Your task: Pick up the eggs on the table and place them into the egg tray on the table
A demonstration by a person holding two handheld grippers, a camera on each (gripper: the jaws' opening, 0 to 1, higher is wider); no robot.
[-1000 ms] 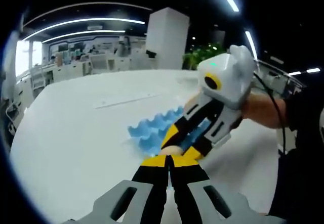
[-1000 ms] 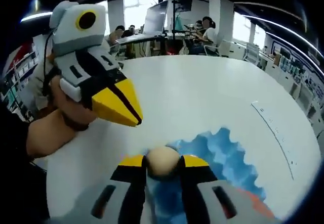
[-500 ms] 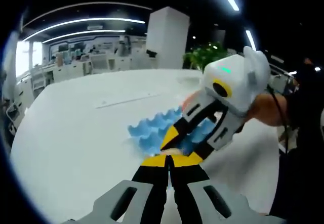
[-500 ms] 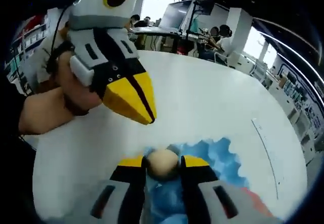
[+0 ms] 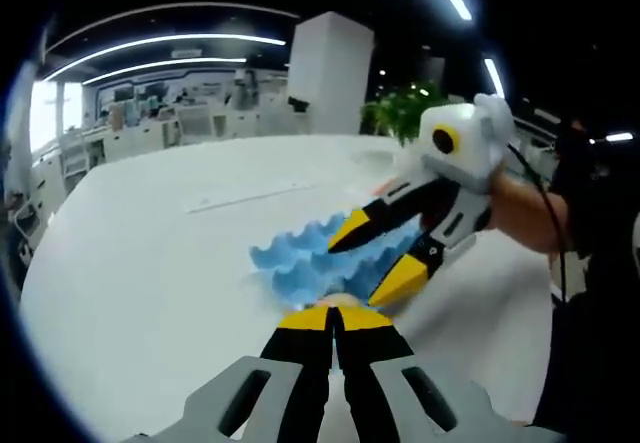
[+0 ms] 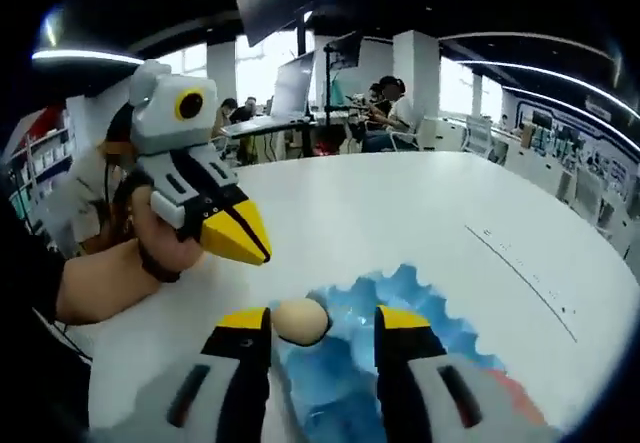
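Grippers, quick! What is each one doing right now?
Left gripper: shut, holding nothing.
Right gripper: open, jaws spread, with the egg between them over the blue egg tray.

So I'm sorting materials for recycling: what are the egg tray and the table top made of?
Egg tray: looks like thin moulded blue plastic, with peaked cups and a slight sheen; pulp can't be excluded. Table: smooth white surface, faintly glossy, probably laminate.
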